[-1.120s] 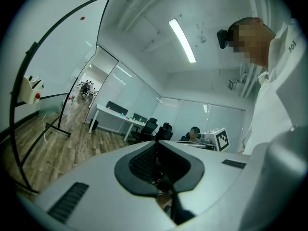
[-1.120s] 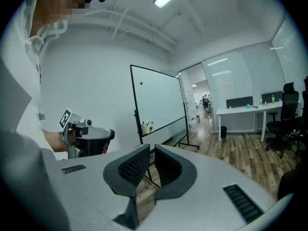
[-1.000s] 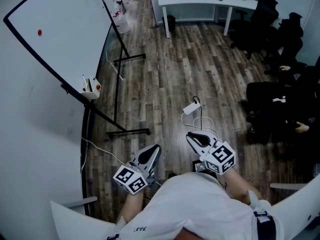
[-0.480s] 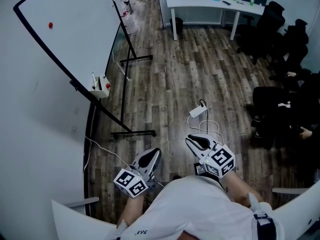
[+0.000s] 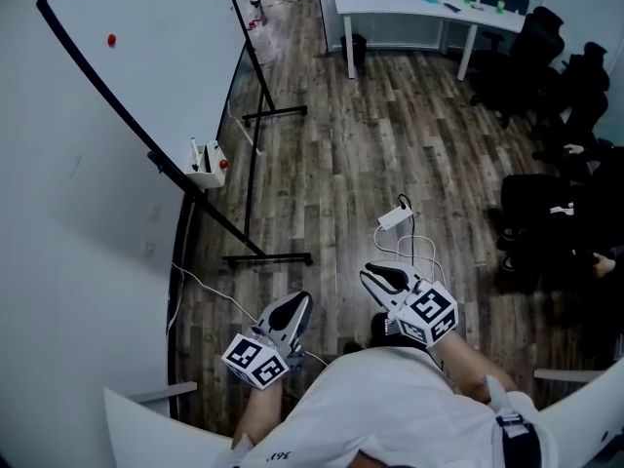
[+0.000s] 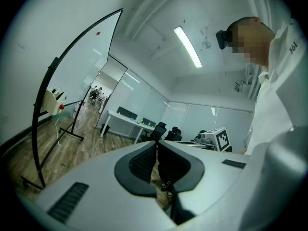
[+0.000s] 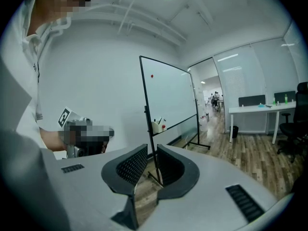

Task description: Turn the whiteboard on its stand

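Whiteboard (image 5: 136,57) is at far left, close to the left wall. In the right gripper view it (image 7: 168,95) stands upright, long axis running near to far along that wall, face turned right into the room. Its stand (image 5: 255,164) has black feet flat on the wood floor (image 5: 331,144), one foot bar nearer me and one farther back. White desk (image 5: 409,6) sits at the far end, with black office chairs (image 5: 531,37) to the right. Both my hands are low in front of my torso, marker cubes toward me, jaws pointing away and angled a bit toward each other. Both are well apart from the board and touch nothing. My left gripper (image 5: 295,305) is fully closed: in its own view (image 6: 156,146) the pad tips meet with nothing between them. My right gripper (image 5: 372,275) is only a narrow slit open (image 7: 151,150). It is empty; the board's near upright shows through the gap but far behind it. A small marker tray (image 5: 207,162) hangs on the board's lower edge at the near end. A white power strip (image 5: 395,216) with its cable lies on the floor ahead of my right gripper. One red magnet (image 5: 111,40) is on the board face.
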`<state>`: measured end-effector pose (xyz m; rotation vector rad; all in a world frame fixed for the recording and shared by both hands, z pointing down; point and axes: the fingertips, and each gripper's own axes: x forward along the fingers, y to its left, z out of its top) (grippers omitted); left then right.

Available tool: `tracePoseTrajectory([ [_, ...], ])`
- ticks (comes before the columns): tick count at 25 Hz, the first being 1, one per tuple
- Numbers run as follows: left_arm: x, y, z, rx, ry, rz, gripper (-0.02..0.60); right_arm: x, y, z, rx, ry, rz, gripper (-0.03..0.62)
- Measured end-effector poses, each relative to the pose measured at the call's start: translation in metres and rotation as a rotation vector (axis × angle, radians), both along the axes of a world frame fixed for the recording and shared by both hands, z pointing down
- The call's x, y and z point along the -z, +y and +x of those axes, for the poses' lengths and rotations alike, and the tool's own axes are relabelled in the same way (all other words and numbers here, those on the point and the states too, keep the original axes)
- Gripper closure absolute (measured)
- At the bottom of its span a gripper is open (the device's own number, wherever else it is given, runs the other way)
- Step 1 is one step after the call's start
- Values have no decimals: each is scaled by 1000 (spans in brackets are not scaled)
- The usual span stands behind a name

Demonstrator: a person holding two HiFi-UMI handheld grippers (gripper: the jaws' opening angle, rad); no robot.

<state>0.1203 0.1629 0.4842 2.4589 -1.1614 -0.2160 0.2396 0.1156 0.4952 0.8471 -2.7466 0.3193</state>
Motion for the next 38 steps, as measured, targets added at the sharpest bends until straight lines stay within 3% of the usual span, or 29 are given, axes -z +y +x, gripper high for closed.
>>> tracePoseTrajectory([
  [7, -8, -28, -25, 55, -10, 7, 563, -4, -40, -29, 68, -5, 8, 533],
  [17, 9, -109, -57, 166, 3, 38, 561, -5, -124, -74, 179, -15, -1, 533],
  [27, 8, -166, -67, 238, 8, 23, 561, -7, -183, -84, 238, -21, -15, 533],
  [38, 6, -181, -71, 285, -18, -2, 560, -10, -204, -87, 268, -38, -24, 533],
])
